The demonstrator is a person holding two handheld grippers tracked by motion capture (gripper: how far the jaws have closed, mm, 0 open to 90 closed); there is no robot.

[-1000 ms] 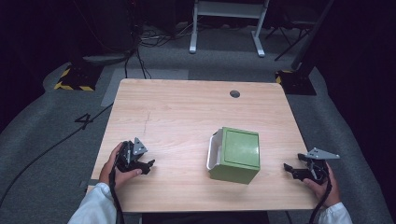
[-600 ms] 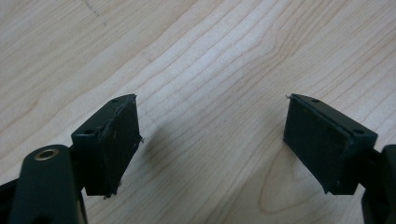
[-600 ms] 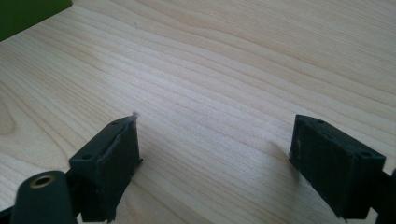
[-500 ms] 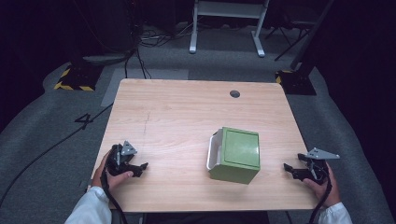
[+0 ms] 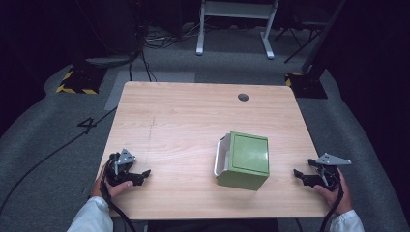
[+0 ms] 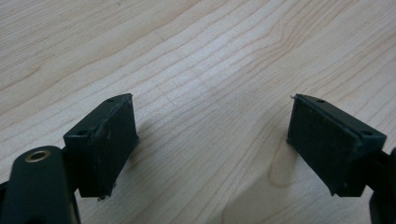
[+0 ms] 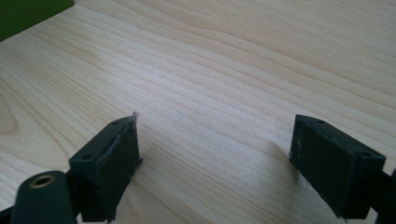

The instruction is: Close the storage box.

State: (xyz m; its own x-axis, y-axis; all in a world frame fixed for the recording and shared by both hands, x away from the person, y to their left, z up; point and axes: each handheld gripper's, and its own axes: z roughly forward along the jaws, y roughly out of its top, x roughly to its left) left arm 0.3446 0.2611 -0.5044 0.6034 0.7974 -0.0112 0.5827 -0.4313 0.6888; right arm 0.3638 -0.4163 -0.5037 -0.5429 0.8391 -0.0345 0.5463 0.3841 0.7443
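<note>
The green box (image 5: 247, 158) sits on the right half of the surface (image 5: 193, 121), closer to the near edge than to the far one, resting flat with a white piece (image 5: 221, 155), perhaps a lid or liner, showing along the side that faces the left edge. Its footprint is close to square, so it offers no strong long axis; it stands slightly turned against the surface's edges. The right claw (image 5: 299, 176) lies near it, by the near right corner, its jaws pointing toward the box's right side with a strip of bare wood between them; in the right gripper view a corner of green (image 7: 28, 14) shows at the upper left, so the box lies ahead and a little off to one side of that claw. The left claw (image 5: 143, 173) is well apart from the box, near the near left corner, also pointing toward it, and would meet the white-edged side first. Both claws stand wide with nothing between the pads (image 6: 112, 140), and the left one's jaws have just been opening. By my judgement the right hand is the better placed for a first touch, the left having more surface to cross. The surface is pale wood with a round cable port (image 5: 243, 97) near the far edge. Around it lie grey carpet, loose cables (image 5: 140, 53), a yellow-and-black striped block (image 5: 75, 83) and the white legs of a stand (image 5: 234, 24) in a dark room.
</note>
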